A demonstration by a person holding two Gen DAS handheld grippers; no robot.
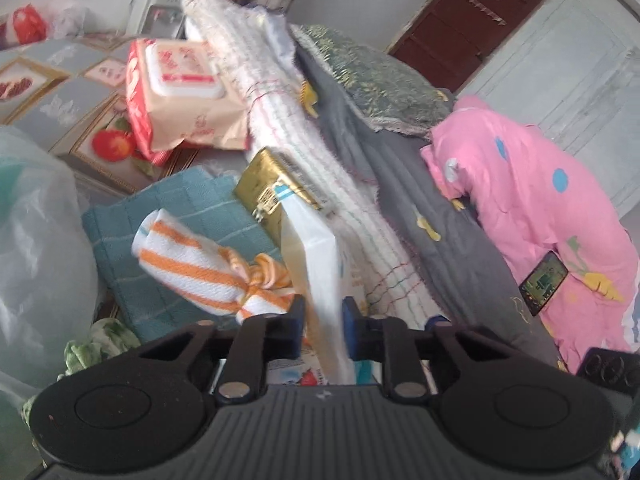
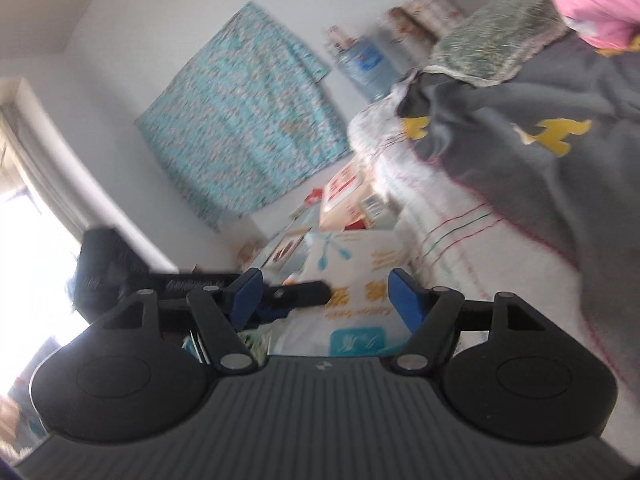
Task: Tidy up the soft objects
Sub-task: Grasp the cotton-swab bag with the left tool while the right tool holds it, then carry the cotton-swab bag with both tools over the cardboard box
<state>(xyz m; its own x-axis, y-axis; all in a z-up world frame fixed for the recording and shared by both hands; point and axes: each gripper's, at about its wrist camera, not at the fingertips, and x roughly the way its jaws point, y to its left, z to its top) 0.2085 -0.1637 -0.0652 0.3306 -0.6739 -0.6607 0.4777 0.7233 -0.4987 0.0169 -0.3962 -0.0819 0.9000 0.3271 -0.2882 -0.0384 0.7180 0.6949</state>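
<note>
My left gripper [image 1: 323, 326] is shut on a white tissue pack [image 1: 314, 264] and holds it on edge above the tiled surface. An orange-and-white striped rolled towel [image 1: 200, 266] lies on a folded teal towel [image 1: 176, 240] just left of it. A gold packet [image 1: 276, 184] sits behind the pack. A red-and-cream wipes pack [image 1: 176, 92] lies further back. My right gripper [image 2: 326, 296] is open, its blue pads either side of the same white tissue pack [image 2: 360, 264], with the left gripper's black finger [image 2: 296, 292] between them.
A white knitted blanket [image 1: 288, 120], a grey quilt [image 1: 420, 200] and a green cushion [image 1: 380, 76] lie along the bed. A pink spotted duvet [image 1: 540, 208] carries a phone [image 1: 544, 280]. A clear plastic bag [image 1: 36, 240] stands at left. A water bottle [image 2: 368, 64] stands by the wall.
</note>
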